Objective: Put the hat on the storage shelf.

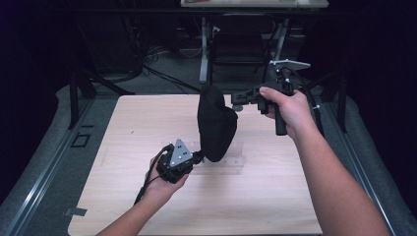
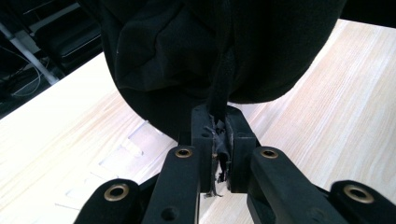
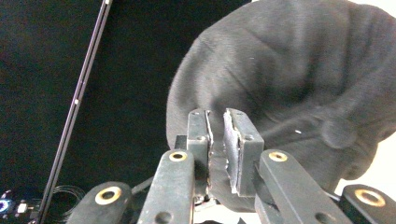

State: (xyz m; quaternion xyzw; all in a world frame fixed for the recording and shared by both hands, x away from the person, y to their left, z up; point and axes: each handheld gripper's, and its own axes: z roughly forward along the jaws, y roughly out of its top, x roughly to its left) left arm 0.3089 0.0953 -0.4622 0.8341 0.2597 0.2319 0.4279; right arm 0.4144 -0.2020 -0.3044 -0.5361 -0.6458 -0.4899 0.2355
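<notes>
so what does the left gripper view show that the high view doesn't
Left gripper view alone: a black strap of the black bag pinched between the left claw pads. High view alone: both hands, the right claw at the bag's upper edge, the chair beyond the table. Both: the bag lifted above the wooden table.

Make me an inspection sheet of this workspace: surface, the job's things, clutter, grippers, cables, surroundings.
Surface: light wooden table, faint taped outlines.
Job's things: black cap held above the table, hanging upright.
Clutter: nothing seen.
Grippers: left gripper shut on the cap's strap; right gripper at the cap's top, jaws slightly apart, grip unclear.
Cables: black cable trails from left gripper.
Surroundings: dark room, chair and floor cables behind.
</notes>
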